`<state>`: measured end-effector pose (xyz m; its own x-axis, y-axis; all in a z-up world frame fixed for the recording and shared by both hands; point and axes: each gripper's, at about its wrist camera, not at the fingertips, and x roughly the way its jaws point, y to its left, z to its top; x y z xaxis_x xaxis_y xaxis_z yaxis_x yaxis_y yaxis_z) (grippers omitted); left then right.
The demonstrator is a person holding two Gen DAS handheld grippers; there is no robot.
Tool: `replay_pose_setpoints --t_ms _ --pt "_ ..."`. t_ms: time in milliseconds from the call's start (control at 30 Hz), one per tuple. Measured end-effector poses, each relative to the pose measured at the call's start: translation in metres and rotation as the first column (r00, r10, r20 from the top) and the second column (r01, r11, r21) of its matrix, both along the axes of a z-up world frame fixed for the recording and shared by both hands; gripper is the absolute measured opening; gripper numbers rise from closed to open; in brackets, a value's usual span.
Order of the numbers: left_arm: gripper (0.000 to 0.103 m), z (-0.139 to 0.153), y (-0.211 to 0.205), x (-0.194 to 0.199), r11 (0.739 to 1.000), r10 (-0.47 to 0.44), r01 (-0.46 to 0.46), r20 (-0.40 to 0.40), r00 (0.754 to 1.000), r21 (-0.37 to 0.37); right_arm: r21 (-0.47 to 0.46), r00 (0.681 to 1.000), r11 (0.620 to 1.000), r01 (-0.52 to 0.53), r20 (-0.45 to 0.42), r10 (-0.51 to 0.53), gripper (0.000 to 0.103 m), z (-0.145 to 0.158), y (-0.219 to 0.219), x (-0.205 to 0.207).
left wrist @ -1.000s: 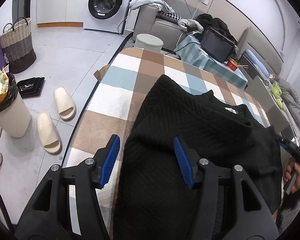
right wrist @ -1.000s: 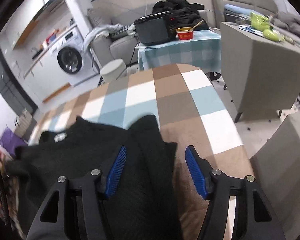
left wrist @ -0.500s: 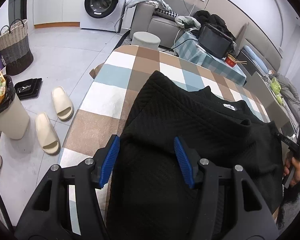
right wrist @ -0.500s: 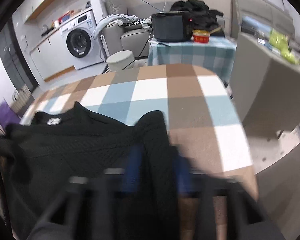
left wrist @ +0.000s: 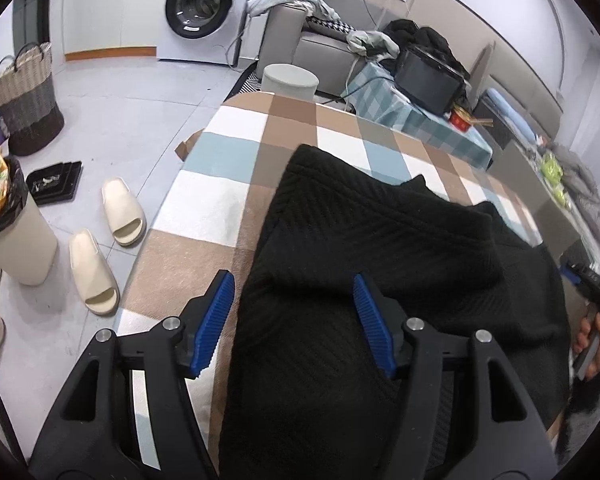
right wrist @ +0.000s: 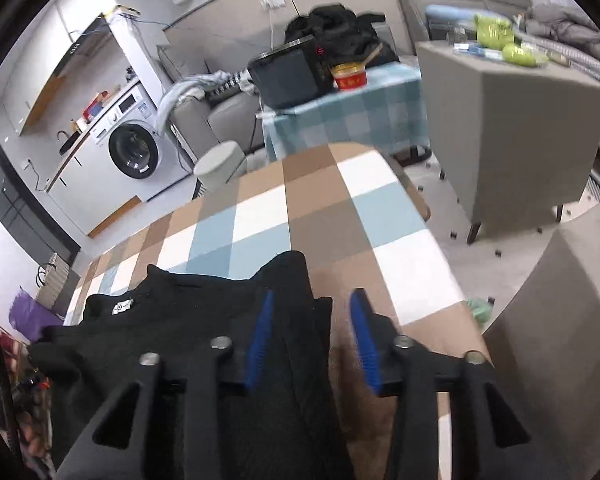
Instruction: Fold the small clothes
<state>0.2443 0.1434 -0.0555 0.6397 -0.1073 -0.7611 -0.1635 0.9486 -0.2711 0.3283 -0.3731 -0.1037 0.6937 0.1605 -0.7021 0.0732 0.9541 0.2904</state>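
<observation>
washing machine (left wrist: 199, 2), grey sofa (left wrist: 324, 46), tiled floor (left wrist: 132, 120)

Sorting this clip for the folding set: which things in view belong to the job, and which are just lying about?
Part of the job:
- black knit garment
- checked table cover it lies on
- left claw, jaws opening over the garment's edge
- right claw, jaws opening over a fold

Lying about:
- slippers
- bin
- woven basket
- washing machine
- red bowl

A matt black sweater (left wrist: 380, 248) of ribbed, chevron-textured knit lies on a soft checked tablecloth (left wrist: 220, 200). Ridged blue pads (left wrist: 370, 316) line matt black plastic fingers with bright metal screws.
</observation>
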Motion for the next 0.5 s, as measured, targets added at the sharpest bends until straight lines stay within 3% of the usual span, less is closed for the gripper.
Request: replay_pose_setpoints --t_ms 67,100,133,167,200,300,400,467,500 --pt "0.060 -0.005 -0.007 0.007 0.999 -0.029 0.030 -0.020 0.999 0.044 0.006 0.999 0.999 -0.036 -0.010 0.036 0.052 0.000 0.004 -0.005" --pt "0.055 -0.007 -0.009 0.010 0.998 -0.027 0.028 -0.025 0.999 0.061 0.011 0.999 0.999 -0.052 -0.011 0.052 0.052 0.000 0.004 -0.007" --pt "0.046 -0.008 -0.010 0.013 0.998 -0.028 0.030 -0.026 0.999 0.061 0.007 0.998 0.998 -0.061 -0.009 0.061 0.053 0.001 0.006 -0.009" --pt "0.021 -0.009 -0.011 0.014 0.998 -0.041 0.041 -0.021 0.999 0.044 -0.005 0.998 0.998 -0.068 -0.009 0.068 0.054 0.000 0.009 -0.011" --pt "0.016 -0.009 -0.012 0.015 0.998 -0.054 0.054 -0.015 0.998 0.029 -0.015 0.997 0.997 -0.070 -0.011 0.070 0.054 0.000 0.011 -0.012" --pt "0.011 0.003 -0.014 0.007 0.998 -0.064 0.063 0.050 0.997 0.028 -0.019 0.997 0.997 -0.080 -0.014 0.080 0.054 -0.001 0.012 -0.014" --pt "0.011 0.023 -0.005 -0.013 0.997 -0.048 0.058 0.154 0.987 -0.058 -0.015 0.996 0.996 -0.087 -0.016 0.087 0.054 -0.001 0.013 -0.016" --pt "0.011 0.026 0.006 -0.018 0.995 -0.013 0.028 0.160 0.987 -0.096 -0.026 0.996 0.996 -0.091 -0.018 0.090 0.055 -0.001 0.014 -0.017" --pt "0.010 0.021 0.012 -0.016 0.996 0.024 -0.013 0.124 0.992 -0.086 -0.029 0.995 0.995 -0.094 -0.020 0.093 0.055 -0.001 0.014 -0.018"
